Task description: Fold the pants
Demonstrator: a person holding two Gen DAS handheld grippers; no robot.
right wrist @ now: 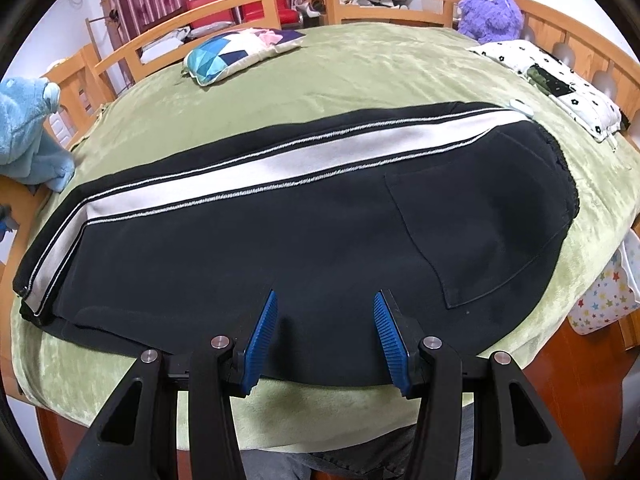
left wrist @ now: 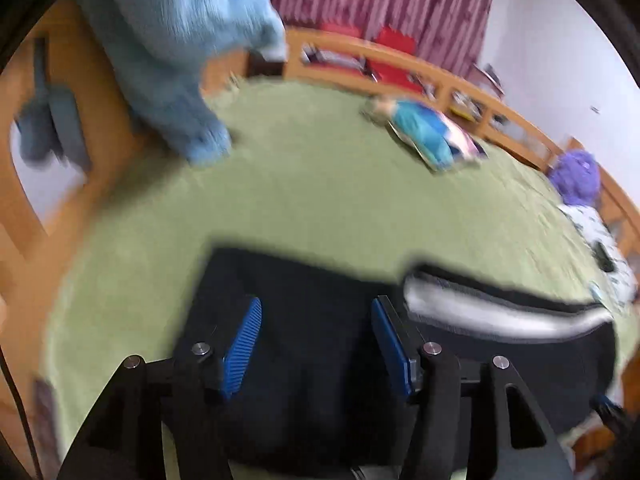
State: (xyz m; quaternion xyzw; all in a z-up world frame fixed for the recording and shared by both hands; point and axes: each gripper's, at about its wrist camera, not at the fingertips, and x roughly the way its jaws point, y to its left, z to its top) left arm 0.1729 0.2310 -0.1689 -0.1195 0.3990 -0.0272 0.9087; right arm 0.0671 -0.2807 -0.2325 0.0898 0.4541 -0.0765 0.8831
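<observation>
Pants (right wrist: 280, 232) (no readable label) lie flat on the bed; both jaws part-open, gripping nothing.

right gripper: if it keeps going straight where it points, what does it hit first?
Most likely the black pants with a white side stripe: the open right gripper points down at their near edge on the green blanket. Nothing visible lies between, though depth is unclear.

Pants (right wrist: 280, 232) lie across the bed (right wrist: 360, 80), cushion (right wrist: 240, 52) behind them.

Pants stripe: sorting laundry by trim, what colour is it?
Silvery white stripe on black pants; clearest in the right wrist view.
</observation>
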